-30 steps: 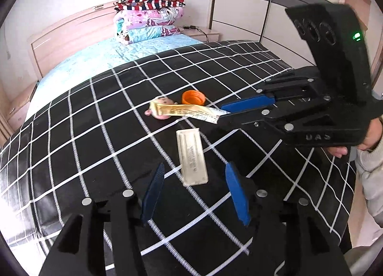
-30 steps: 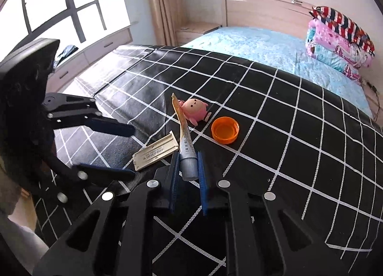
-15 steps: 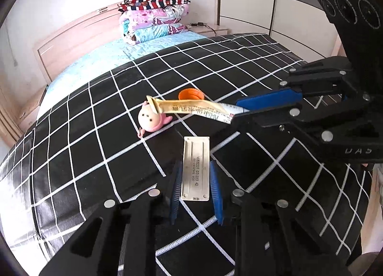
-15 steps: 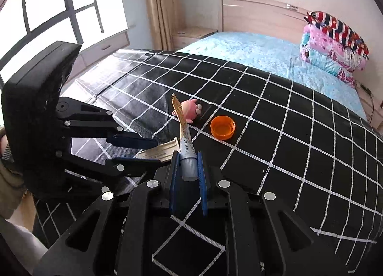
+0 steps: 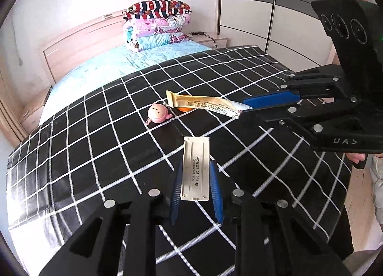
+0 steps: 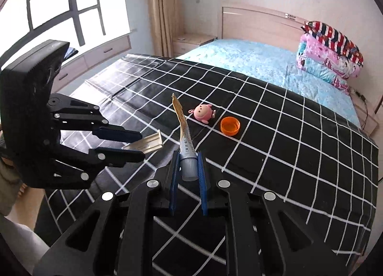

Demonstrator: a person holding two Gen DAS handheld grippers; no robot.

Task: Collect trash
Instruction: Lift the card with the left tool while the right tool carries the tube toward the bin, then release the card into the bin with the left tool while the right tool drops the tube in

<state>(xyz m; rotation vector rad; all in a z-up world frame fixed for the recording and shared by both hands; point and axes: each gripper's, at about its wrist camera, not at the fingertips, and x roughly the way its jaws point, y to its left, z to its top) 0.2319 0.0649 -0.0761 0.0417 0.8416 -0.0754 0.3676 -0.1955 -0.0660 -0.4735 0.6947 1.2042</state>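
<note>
The flat cream strip point(image 5: 195, 168), a second ago lying between your spread left gripper point(image 5: 195, 188) jaws, is now clamped and lifted. Your right gripper point(image 6: 188, 172) stays clamped on the tube point(image 6: 184, 137). Both leave the checked black cover point(image 5: 83, 144); orange cap point(image 6: 230, 126) and pink toy point(image 6: 203, 113) remain near the blue bed point(image 6: 251, 60).

Toy point(image 6: 203, 113) left of cap point(image 6: 230, 126), both on checked cover point(image 6: 299, 137).
</note>
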